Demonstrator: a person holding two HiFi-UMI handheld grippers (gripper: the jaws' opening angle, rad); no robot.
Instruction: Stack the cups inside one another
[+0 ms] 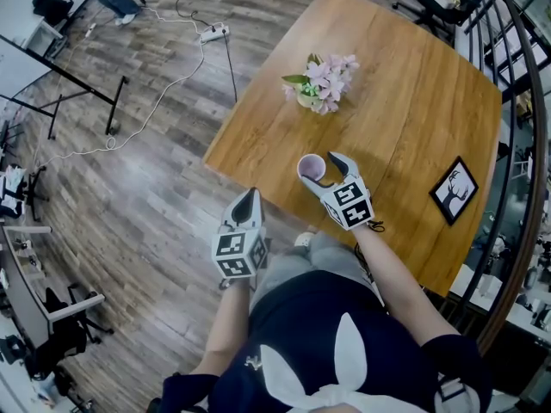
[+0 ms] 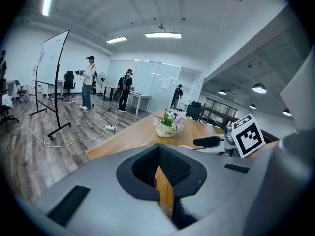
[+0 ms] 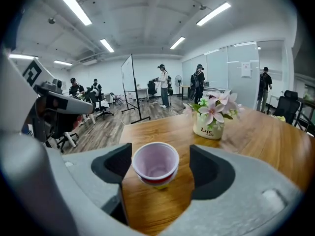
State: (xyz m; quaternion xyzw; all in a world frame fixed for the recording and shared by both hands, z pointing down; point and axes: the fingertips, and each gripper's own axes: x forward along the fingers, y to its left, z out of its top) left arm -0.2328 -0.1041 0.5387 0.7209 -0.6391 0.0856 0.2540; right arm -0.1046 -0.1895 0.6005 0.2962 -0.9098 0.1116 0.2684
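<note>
A single cup [image 1: 312,168], pale pink inside with a red band outside, stands upright near the wooden table's [image 1: 413,101] front-left edge. My right gripper [image 1: 322,172] is open around it. In the right gripper view the cup [image 3: 155,163] sits between the two dark pads, closer to the left one, with a clear gap on the right. My left gripper [image 1: 248,198] hangs shut and holds nothing, just off the table's edge and left of the cup. In the left gripper view its pads [image 2: 172,168] meet, with wood showing behind. No other cup is in sight.
A small pot of pink flowers [image 1: 320,84] stands farther back on the table. A black picture frame [image 1: 454,190] lies at the right. Cables and a whiteboard stand are on the floor [image 1: 129,144] to the left. People stand far off in the office.
</note>
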